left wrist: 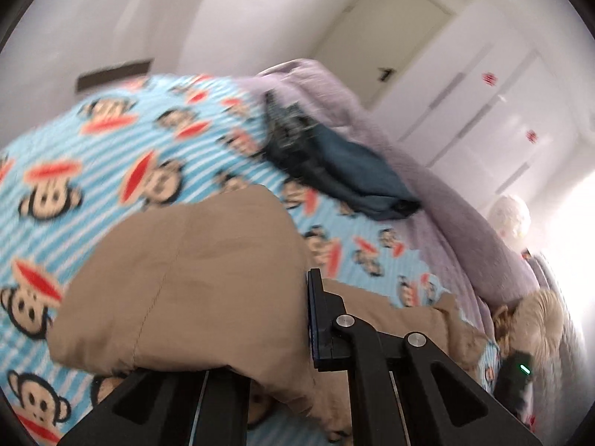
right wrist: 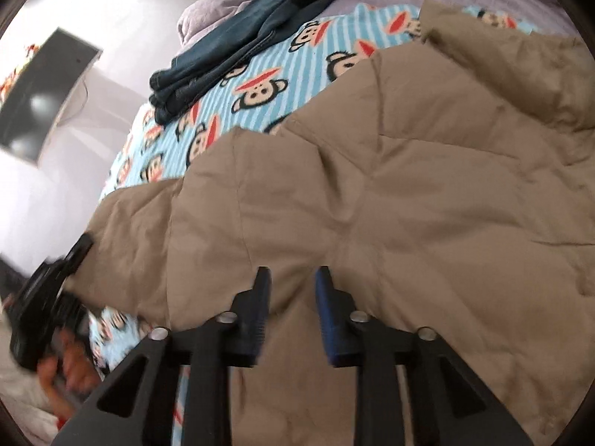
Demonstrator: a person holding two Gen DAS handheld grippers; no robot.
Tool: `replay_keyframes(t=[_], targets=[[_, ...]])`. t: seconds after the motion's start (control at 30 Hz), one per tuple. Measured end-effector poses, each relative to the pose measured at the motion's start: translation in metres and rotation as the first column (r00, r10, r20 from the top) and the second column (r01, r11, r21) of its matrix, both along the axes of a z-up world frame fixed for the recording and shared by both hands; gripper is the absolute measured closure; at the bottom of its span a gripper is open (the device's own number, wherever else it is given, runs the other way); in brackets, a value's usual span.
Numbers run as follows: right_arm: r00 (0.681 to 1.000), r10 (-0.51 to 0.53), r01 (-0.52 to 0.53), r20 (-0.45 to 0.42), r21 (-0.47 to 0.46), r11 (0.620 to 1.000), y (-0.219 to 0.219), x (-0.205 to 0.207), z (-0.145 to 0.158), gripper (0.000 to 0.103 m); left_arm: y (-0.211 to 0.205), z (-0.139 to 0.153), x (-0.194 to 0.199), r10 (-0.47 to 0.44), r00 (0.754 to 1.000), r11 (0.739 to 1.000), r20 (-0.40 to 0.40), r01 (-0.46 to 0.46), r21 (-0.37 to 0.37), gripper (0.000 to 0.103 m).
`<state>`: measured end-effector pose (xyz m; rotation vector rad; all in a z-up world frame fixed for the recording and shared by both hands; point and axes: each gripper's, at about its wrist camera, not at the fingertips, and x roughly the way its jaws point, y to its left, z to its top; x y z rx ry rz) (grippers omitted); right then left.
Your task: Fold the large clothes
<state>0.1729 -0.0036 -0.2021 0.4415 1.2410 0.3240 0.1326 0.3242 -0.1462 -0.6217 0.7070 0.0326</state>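
Left gripper [left wrist: 260, 338] clamped on lifted coat [left wrist: 208, 275]; right gripper [right wrist: 292, 286] open above it; fold barely begun

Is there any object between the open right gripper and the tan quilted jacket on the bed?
No. The right gripper hangs directly over the tan quilted jacket with nothing visible between. The folded dark blue jeans lie apart, further up the monkey-print striped bedsheet.
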Motion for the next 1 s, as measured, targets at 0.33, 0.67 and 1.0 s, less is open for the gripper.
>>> replay_keyframes(t=[0.33, 0.67, 1.0], targets=[[0.994, 0.070, -0.057, -0.090, 0.135, 0.989, 0.028, 0.029, -0.047, 0.080, -0.116, 0.063, 0.016, -0.331, 0.938, 0.943, 0.102, 0.325, 0.070, 0.092], [0.977, -0.212, 0.212, -0.024, 0.004, 0.977, -0.148, -0.032, 0.009, 0.080, -0.319, 0.033, 0.043, -0.655, 0.753, 0.722, -0.062, 0.648, 0.242, 0.092], [0.927, -0.372, 0.361, -0.045, -0.161, 0.919, -0.264, -0.097, 0.000, 0.079, -0.406, -0.059, 0.011, -0.673, 0.647, 0.502, -0.358, 0.756, 0.420, 0.041]])
